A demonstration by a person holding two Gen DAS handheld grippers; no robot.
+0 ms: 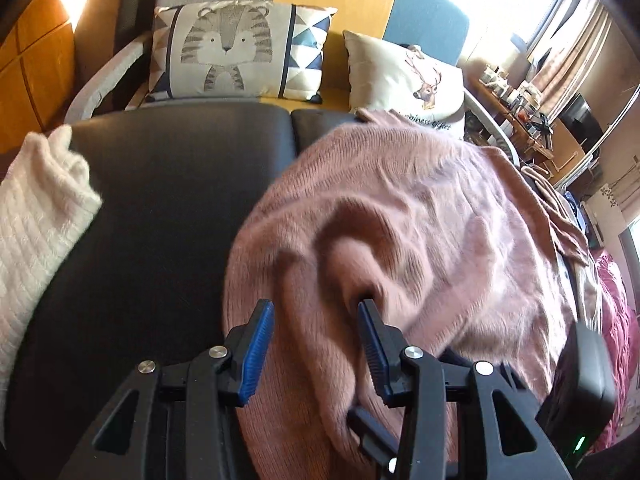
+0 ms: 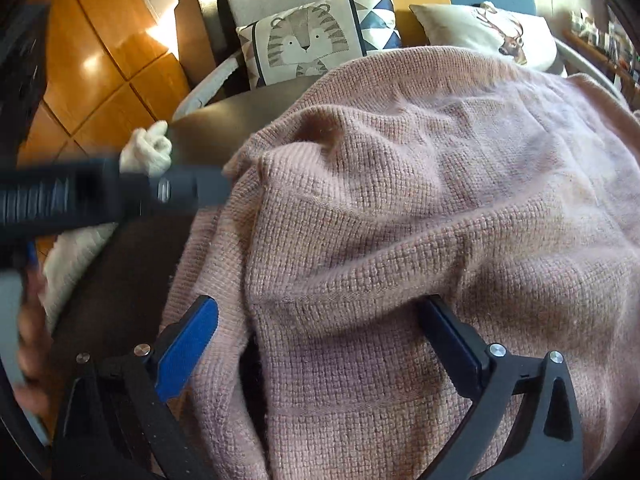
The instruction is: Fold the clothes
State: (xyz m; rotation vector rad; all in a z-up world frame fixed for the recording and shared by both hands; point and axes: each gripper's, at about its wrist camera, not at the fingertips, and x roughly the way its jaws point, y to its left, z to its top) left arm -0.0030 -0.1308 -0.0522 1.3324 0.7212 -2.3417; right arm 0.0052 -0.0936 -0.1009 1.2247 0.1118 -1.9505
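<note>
I am looking down at a pink knitted sweater [image 1: 420,216] lying rumpled over a dark seat cushion [image 1: 172,184] of a sofa, spread from the middle of the seat toward the right side. My left gripper [image 1: 316,308] is holding a bunched ridge of the sweater between its blue-padded fingers [image 1: 256,356]; the fingers are partly spread with the fold filling the gap, though I cannot tell how hard they are pressing on it. My right gripper [image 2: 320,308] is hanging over the near part of the sweater with its fingers [image 2: 188,348] spread wide; the knit is lying between them and neither pad is pressing on it. In the right wrist view the left gripper's body is crossing the left edge as a dark blur. A cream knitted garment [image 1: 36,224] is lying at the left end of the seat. Behind the seat, a tiger-print pillow [image 1: 236,52] and a deer-print pillow [image 1: 404,76] are leaning against the sofa back.
</note>
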